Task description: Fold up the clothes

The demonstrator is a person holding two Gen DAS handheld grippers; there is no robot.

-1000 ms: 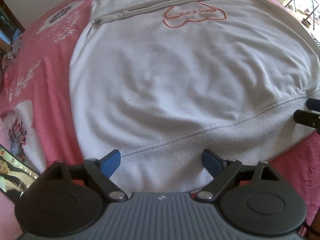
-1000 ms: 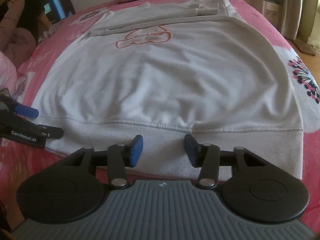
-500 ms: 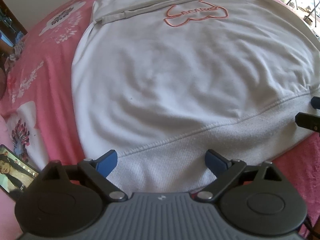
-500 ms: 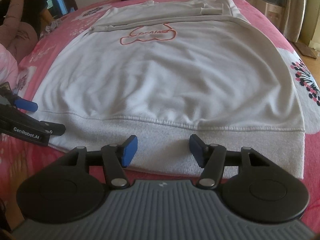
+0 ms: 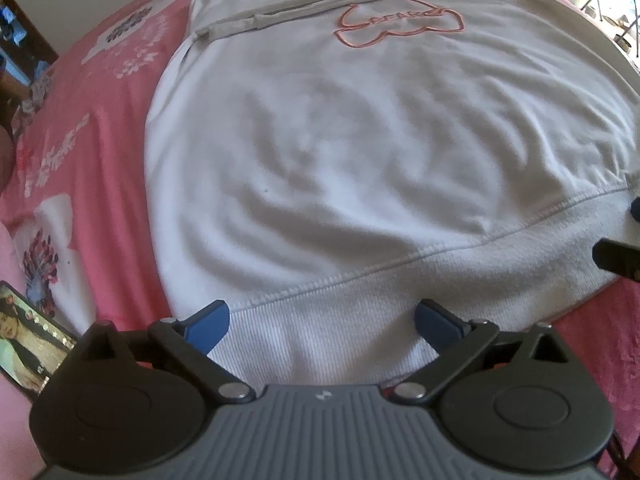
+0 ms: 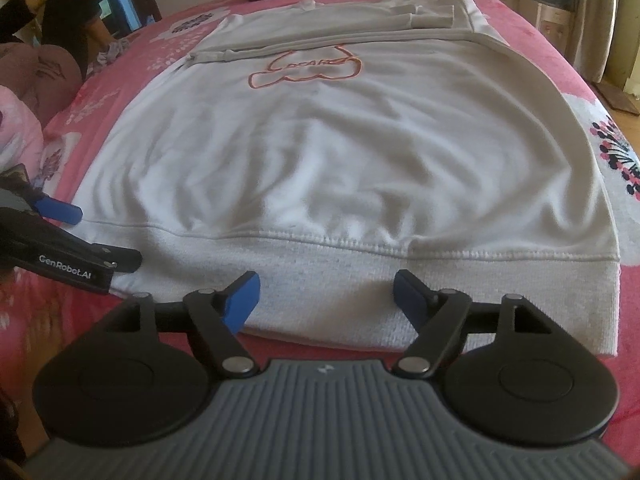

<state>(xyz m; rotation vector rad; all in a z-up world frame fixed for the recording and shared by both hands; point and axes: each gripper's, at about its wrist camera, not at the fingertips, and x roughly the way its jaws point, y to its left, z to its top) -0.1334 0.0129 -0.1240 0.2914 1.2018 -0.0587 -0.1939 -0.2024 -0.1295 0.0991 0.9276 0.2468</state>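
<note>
Right gripper [image 6: 326, 296] over sweatshirt [image 6: 320, 152] hem

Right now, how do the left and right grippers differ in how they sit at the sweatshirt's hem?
The left gripper stands wider open than the right gripper, though both jaws have just been opening. The left sits near the hem's left end on the white sweatshirt; the right sits further toward its right end. Both are open over the ribbed hem, pinching nothing.

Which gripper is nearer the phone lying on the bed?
Left. The left gripper is just beside the phone, at the sweatshirt's hem; the right gripper is further along that hem.
</note>
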